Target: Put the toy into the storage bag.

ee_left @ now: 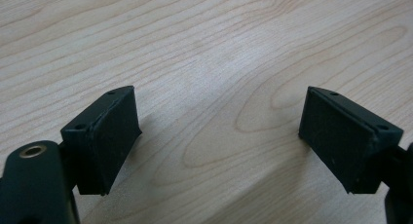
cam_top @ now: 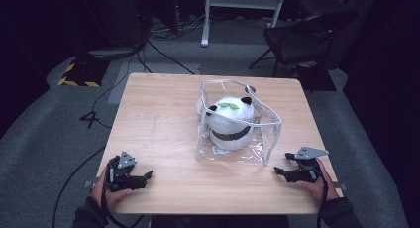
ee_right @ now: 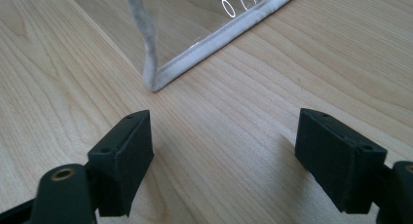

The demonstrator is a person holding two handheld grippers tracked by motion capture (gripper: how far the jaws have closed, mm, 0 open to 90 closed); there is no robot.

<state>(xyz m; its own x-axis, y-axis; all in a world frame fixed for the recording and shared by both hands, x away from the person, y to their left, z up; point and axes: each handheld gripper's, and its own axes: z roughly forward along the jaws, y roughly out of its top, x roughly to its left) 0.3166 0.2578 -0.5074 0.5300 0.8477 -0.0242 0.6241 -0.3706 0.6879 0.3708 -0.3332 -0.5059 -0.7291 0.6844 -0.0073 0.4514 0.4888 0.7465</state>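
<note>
Both units rest open and empty on the tabletop (cam_top: 163, 119). Advance the right hand-held gripper (cam_top: 280, 172) to the clear bag (cam_top: 270, 139) mid-table, holding the panda toy (cam_top: 229, 120); left hand-held gripper (cam_top: 147, 176) steadies.

We hold the left tongs (cam_top: 147, 176) low at the near left of the surface (cam_top: 163, 124), jaws apart, nothing between. The right tongs (cam_top: 278, 171) sit near right, jaws likewise spread and empty, both pointing inward.
</note>
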